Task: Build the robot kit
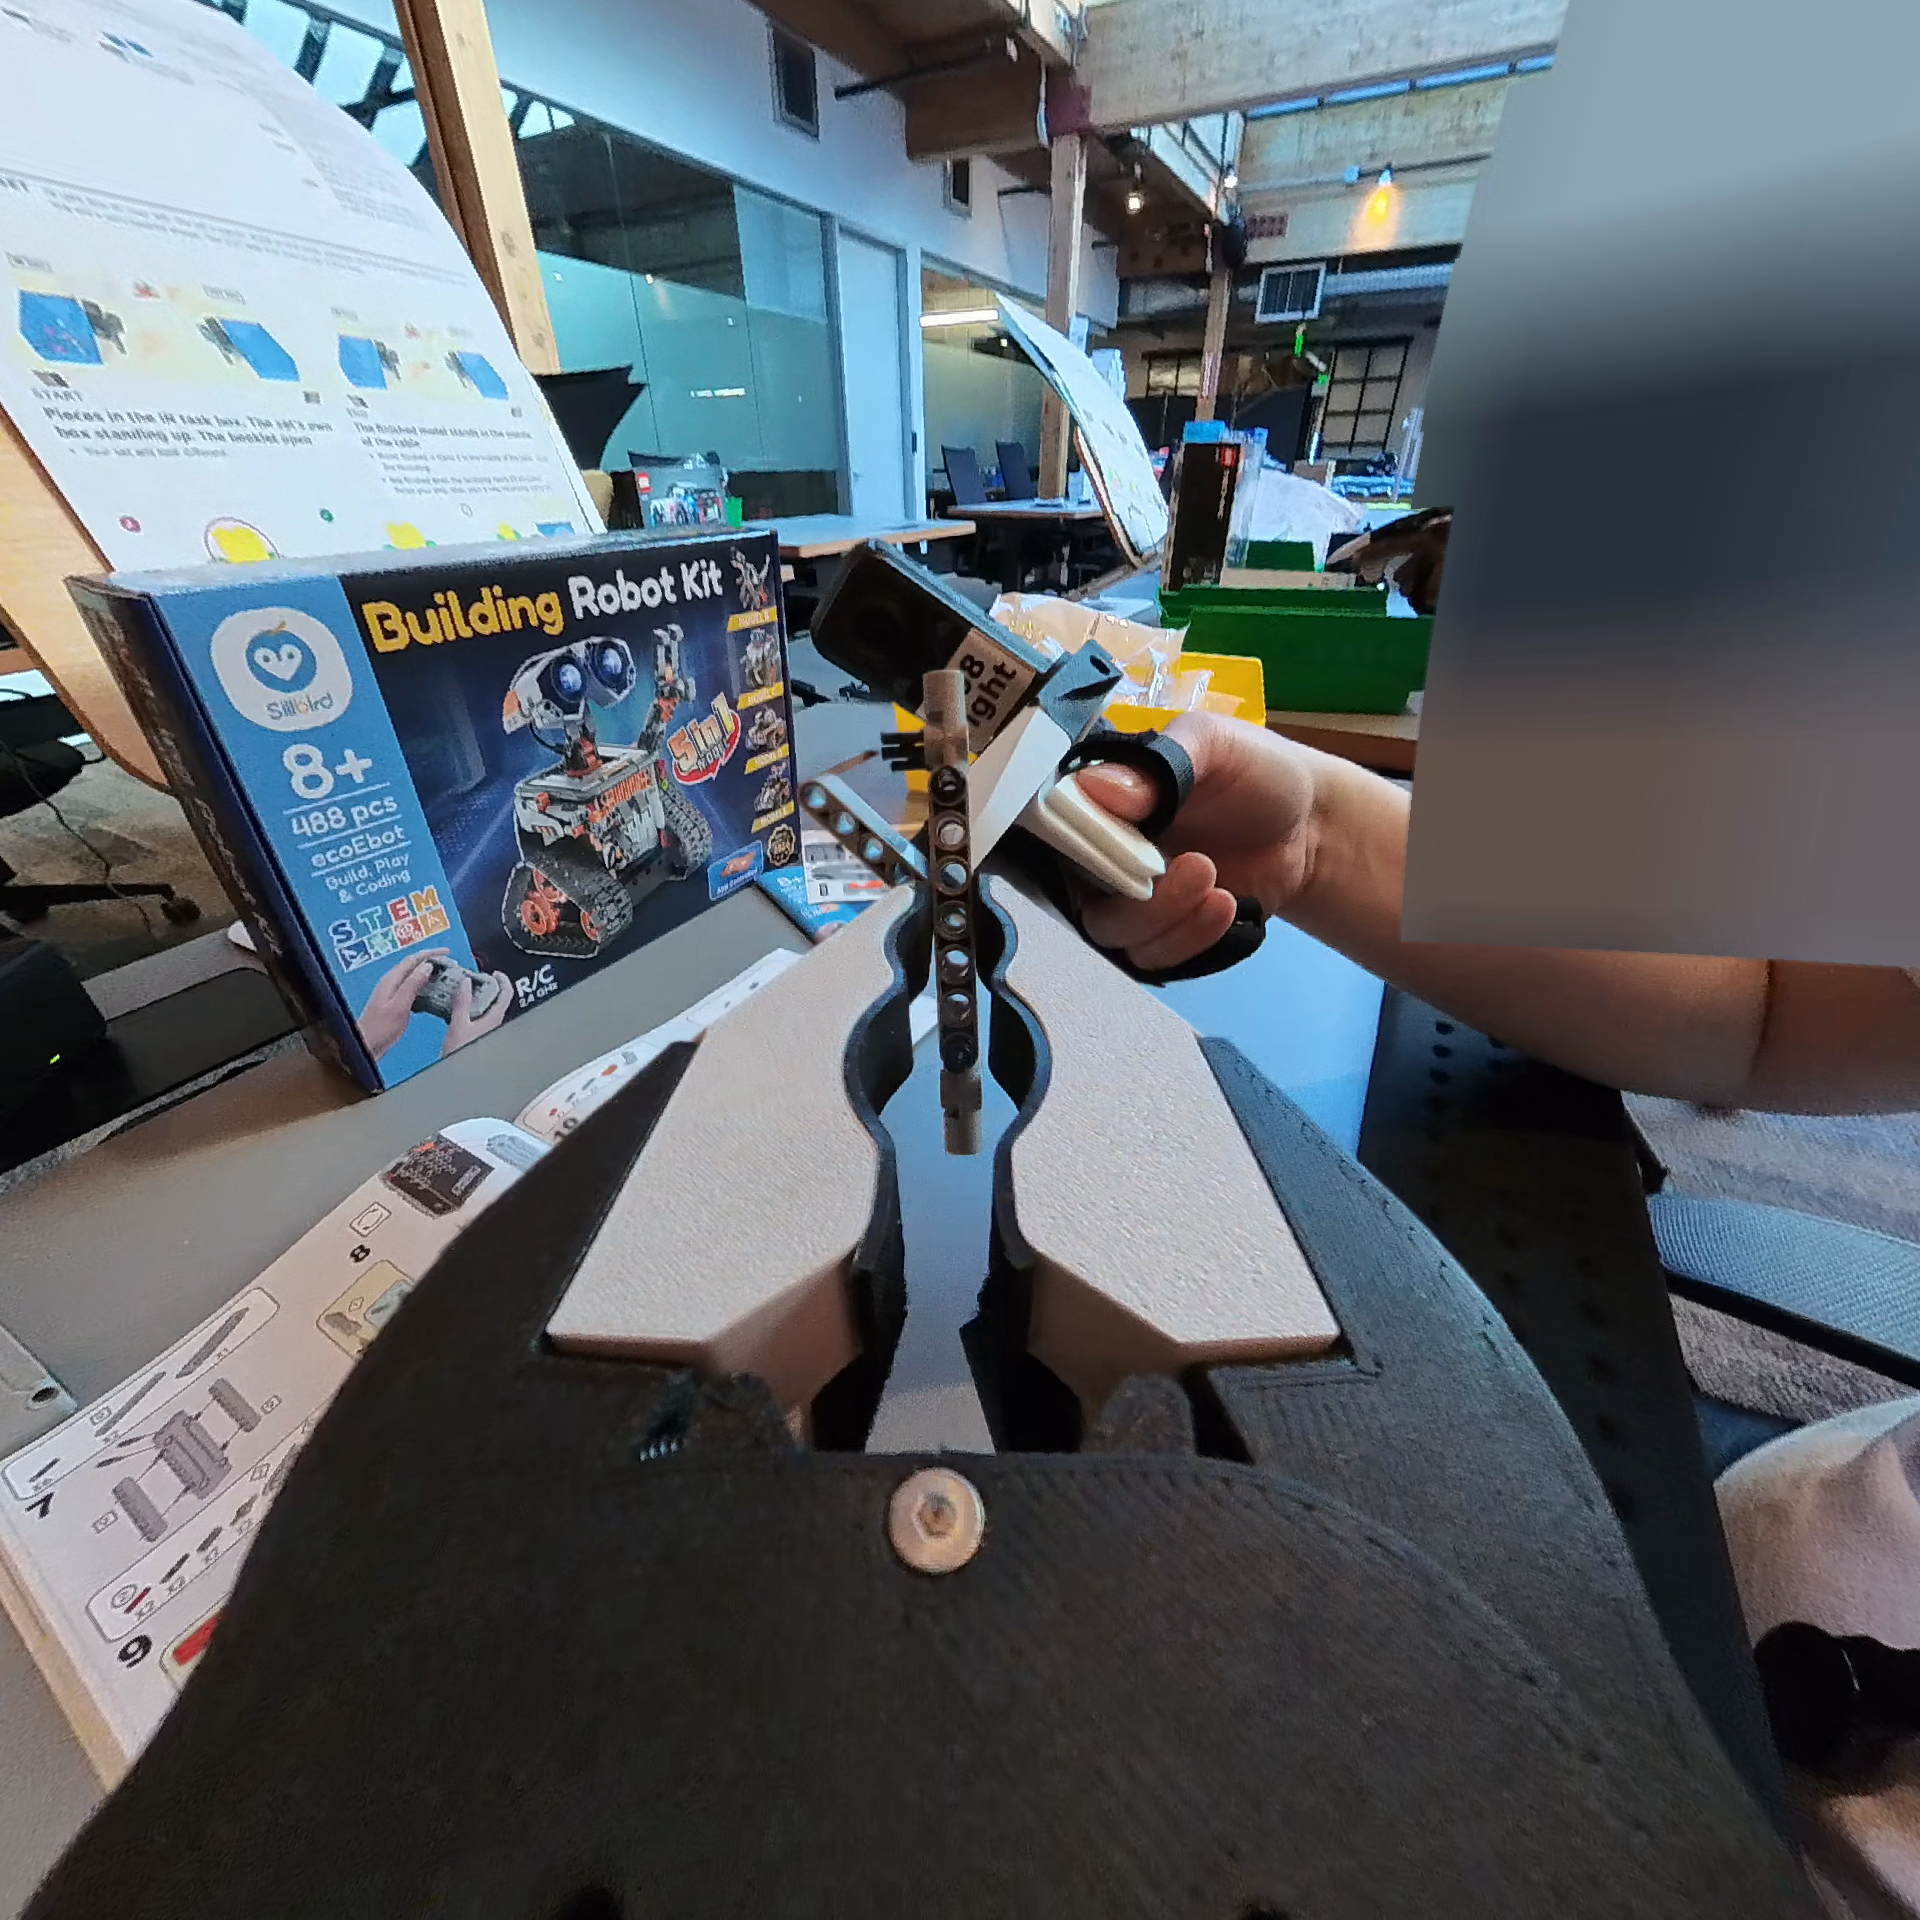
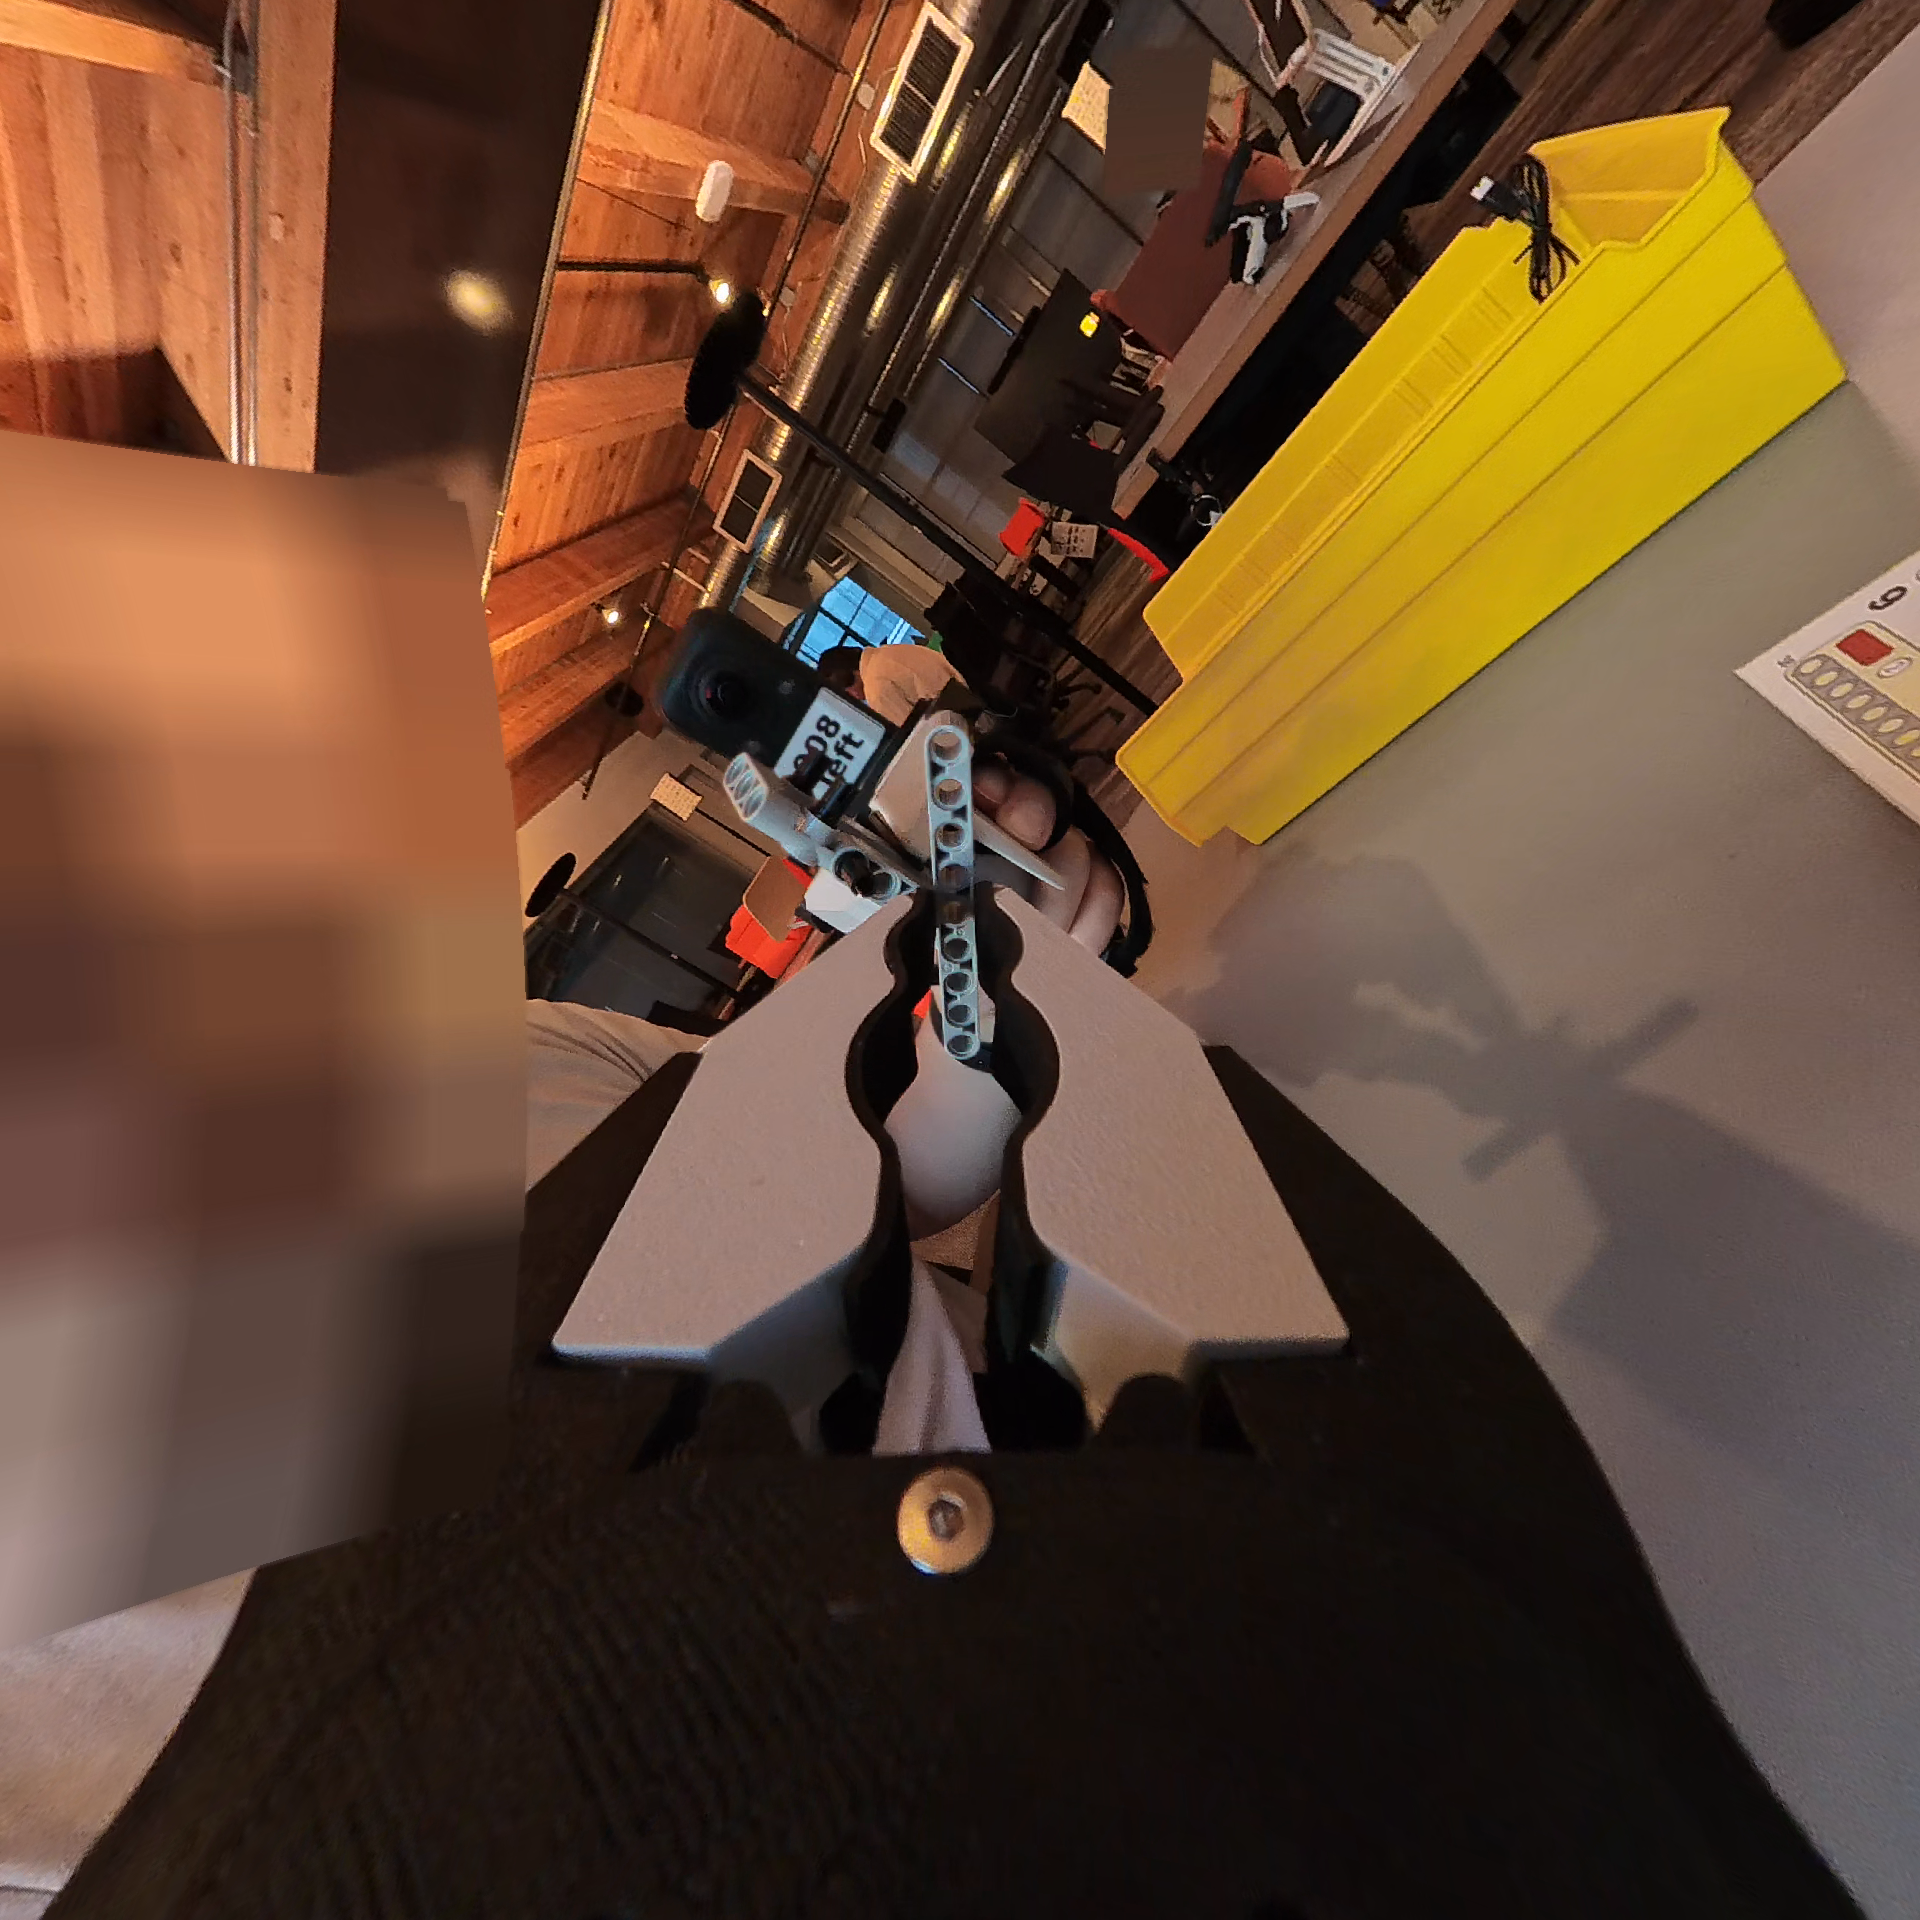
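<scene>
Clamping upright between the left gripper's [image 1: 951, 914] jaws: a dark holed beam [image 1: 951, 935].

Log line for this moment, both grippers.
left gripper: shut on dark beam | right gripper: shut on light grey beam | beams: crossing midair | behind: kit box, yellow bin

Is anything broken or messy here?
Nothing looks broken or spilled. The left gripper pinches a dark holed beam upright; the right gripper pinches a grey holed beam, tilted across it. The booklet lies open, and the kit box stands on the table.
</scene>
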A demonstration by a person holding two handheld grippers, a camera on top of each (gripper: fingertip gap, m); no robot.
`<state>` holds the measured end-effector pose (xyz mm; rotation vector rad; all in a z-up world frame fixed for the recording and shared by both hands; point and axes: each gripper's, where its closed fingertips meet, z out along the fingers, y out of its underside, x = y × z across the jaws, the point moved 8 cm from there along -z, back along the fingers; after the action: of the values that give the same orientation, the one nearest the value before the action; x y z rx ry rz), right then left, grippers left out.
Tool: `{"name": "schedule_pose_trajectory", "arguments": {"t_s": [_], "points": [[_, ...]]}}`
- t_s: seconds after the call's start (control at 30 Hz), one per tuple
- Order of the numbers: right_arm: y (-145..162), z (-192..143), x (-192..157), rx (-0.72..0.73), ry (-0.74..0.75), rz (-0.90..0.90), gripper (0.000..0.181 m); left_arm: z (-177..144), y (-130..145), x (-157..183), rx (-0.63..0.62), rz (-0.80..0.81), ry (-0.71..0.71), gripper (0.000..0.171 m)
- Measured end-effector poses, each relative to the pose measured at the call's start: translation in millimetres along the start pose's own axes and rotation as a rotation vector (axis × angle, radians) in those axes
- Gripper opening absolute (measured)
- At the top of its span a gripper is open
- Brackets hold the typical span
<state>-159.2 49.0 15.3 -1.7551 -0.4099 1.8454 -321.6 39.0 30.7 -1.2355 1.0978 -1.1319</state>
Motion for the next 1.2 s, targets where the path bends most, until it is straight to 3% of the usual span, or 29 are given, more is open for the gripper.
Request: {"name": "schedule_pose_trajectory", "arguments": {"t_s": [0.03, 0.23, 0.43, 0.63, 0.87, 1.2], "points": [[0.3, -0.3, 0.2, -0.003, 0.006, -0.003, 0.006, 0.2, 0.5, -0.3, -0.01, 0.0, 0.003, 0.005], [0.7, -2.6, 0.8, -0.028, 0.068, -0.012, 0.006, 1.4, 7.1, -3.0, -0.108, -0.031, 0.025, 0.005], [4.3, 1.6, -4.7, -0.043, 0.034, -0.004, 0.006, 5.2, 18.0, -2.6, -0.202, -0.011, 0.005, 0.004], [5.9, -3.6, 3.9, -0.028, 0.034, 0.019, 0.006, 6.2, 26.4, -3.0, -0.148, -0.07, 0.007, 0.005], [12.3, -4.8, 17.2, -0.107, 0.125, 0.024, 0.006, 1.9, 24.5, -7.1, -0.089, -0.119, 0.02, 0.004], [13.7, -6.4, 20.8, -0.047, 0.102, 0.035, 0.006, 4.2, 33.5, -10.5, -0.091, -0.149, 0.03, 0.004]]}}
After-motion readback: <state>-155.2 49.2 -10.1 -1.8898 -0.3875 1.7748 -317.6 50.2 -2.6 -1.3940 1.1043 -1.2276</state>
